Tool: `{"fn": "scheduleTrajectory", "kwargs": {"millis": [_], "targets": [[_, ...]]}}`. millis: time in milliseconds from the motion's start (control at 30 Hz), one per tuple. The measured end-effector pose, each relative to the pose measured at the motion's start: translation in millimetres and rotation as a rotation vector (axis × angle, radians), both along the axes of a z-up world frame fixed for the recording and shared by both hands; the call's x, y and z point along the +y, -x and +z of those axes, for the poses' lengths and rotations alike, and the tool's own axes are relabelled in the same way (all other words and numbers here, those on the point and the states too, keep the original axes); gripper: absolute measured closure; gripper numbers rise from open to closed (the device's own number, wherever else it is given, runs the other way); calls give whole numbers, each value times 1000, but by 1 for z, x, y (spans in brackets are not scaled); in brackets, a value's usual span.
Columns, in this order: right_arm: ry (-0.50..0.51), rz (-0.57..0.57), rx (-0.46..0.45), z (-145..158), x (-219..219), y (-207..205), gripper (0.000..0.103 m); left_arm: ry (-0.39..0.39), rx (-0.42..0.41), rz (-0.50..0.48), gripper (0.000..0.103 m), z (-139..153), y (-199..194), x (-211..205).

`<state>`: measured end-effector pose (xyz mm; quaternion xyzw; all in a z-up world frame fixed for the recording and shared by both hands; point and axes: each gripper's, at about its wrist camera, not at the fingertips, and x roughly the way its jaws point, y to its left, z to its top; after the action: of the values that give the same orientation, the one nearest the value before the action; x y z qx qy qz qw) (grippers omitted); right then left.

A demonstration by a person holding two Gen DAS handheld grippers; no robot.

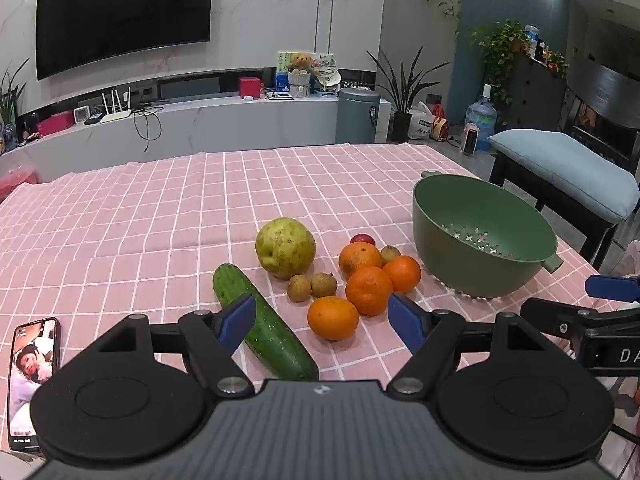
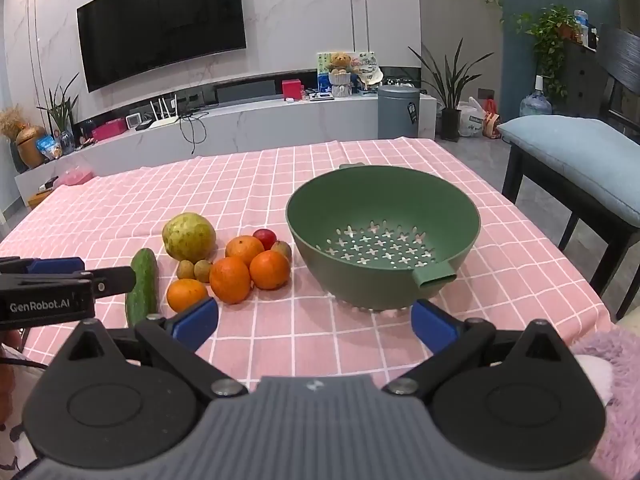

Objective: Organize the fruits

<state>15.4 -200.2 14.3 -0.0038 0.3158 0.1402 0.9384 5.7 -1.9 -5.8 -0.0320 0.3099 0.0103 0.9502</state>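
Near the tablecloth's (image 2: 360,344) front edge, both tongs (image 1: 322,322) (image 2: 314,322) gape; colander (image 2: 384,248) right of fruit (image 2: 230,280).

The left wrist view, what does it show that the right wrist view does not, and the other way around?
Only the left wrist view shows the phone lying on the tablecloth, its screen lit. Only the right wrist view shows the whole perforated floor of the green colander, which holds no fruit, and a gold vase by the wall. Both show the cucumber, pear, four oranges, and both open tools: left, right.
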Motion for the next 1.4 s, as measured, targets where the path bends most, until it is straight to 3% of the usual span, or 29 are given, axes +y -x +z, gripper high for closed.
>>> {"fn": "scheduleTrajectory", "kwargs": {"millis": [1400], "targets": [[61,16,37,-2,9,-2,4,-2,3,0,15,0,1,0]]}}
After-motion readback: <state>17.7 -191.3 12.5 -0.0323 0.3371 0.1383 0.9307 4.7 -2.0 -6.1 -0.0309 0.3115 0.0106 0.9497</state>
